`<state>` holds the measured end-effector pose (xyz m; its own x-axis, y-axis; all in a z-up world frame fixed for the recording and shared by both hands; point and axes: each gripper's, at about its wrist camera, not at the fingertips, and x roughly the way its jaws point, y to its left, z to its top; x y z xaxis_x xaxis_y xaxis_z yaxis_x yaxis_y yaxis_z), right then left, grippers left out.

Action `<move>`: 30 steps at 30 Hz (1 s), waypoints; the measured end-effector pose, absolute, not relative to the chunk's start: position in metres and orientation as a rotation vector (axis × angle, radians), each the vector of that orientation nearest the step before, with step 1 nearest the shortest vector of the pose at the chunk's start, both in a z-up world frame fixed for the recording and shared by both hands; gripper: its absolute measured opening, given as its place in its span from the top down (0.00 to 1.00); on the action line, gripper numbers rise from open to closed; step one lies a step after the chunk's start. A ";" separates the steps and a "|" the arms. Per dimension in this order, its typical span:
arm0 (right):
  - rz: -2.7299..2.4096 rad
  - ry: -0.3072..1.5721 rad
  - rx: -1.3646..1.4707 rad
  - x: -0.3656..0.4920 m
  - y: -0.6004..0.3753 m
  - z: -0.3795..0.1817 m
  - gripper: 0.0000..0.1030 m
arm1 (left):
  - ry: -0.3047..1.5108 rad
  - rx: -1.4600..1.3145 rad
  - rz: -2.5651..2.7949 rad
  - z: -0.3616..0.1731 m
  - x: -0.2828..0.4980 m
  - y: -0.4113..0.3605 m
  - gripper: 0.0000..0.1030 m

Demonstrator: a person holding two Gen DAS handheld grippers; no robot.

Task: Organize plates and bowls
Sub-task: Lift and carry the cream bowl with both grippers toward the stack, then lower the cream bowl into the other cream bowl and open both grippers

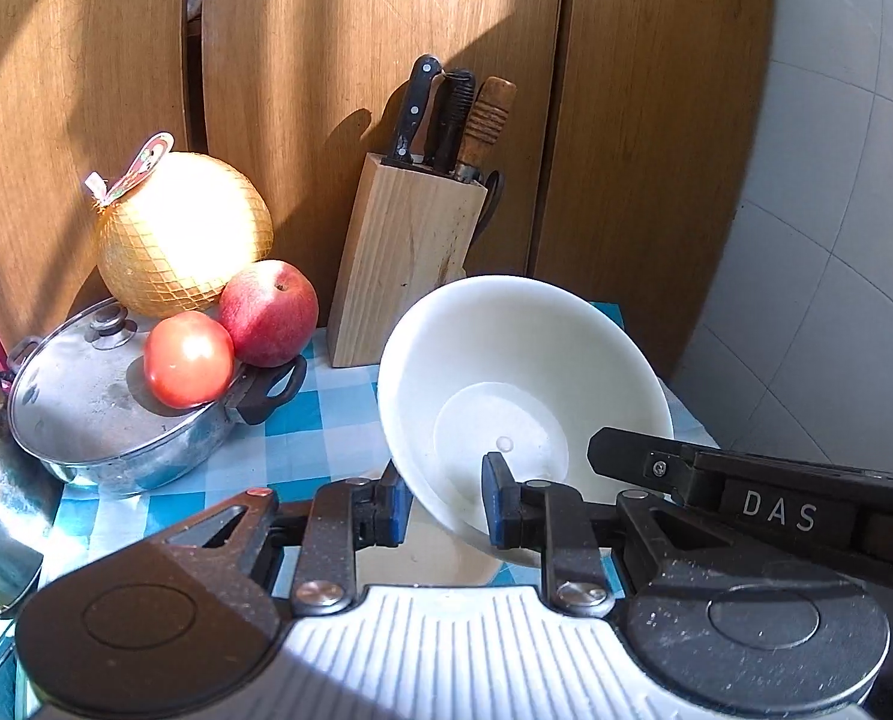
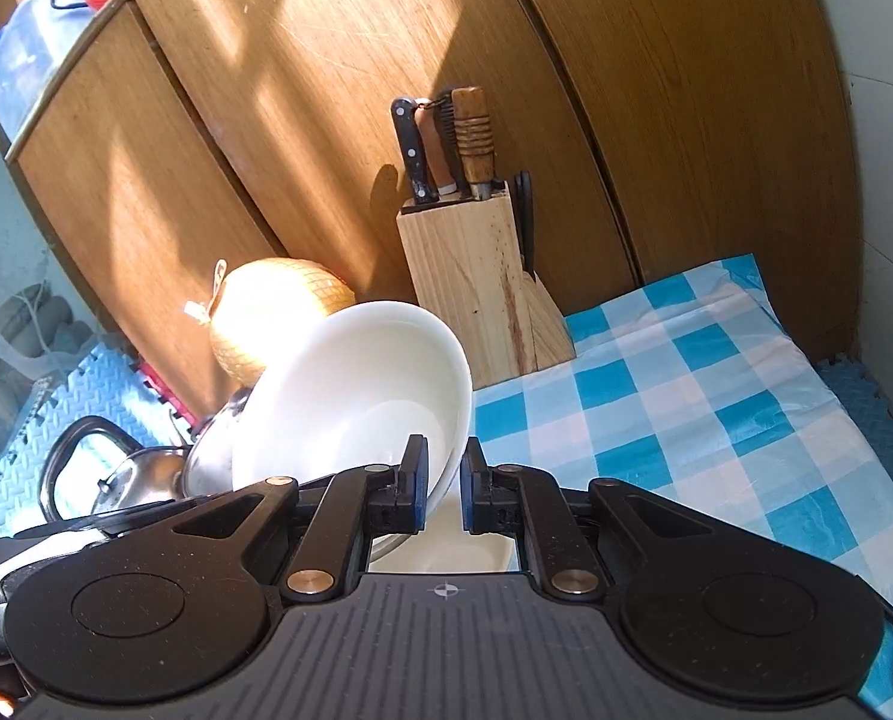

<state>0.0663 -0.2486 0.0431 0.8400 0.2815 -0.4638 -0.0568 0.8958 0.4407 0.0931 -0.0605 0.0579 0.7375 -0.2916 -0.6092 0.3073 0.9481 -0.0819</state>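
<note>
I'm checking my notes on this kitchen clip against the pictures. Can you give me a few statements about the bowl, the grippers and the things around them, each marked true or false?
1. Both the left gripper and the right gripper clamp the rim of the white bowl. True.
2. The bowl lies flat on the checked cloth. False: it is tilted, held up by its rim.
3. A tomato and an apple sit on the pan lid. True.
4. The knife block is empty. False: several handles stick out of it.
5. The netted pomelo is right of the knife block. False: left.

White bowl (image 2: 356, 396) in right claw (image 2: 443, 495)
</note>
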 end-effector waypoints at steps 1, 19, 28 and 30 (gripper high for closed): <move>0.188 0.560 0.430 0.065 -0.245 0.039 0.85 | 0.672 0.014 -0.331 0.053 0.093 -0.057 0.83; 0.209 0.705 0.342 0.062 -0.209 0.001 0.82 | 0.776 0.029 -0.337 0.012 0.096 -0.040 0.82; 0.201 0.744 0.323 0.073 -0.206 -0.007 0.82 | 0.810 0.037 -0.328 0.003 0.107 -0.042 0.82; 0.197 0.748 0.319 0.075 -0.206 -0.008 0.82 | 0.814 0.038 -0.328 0.002 0.109 -0.043 0.82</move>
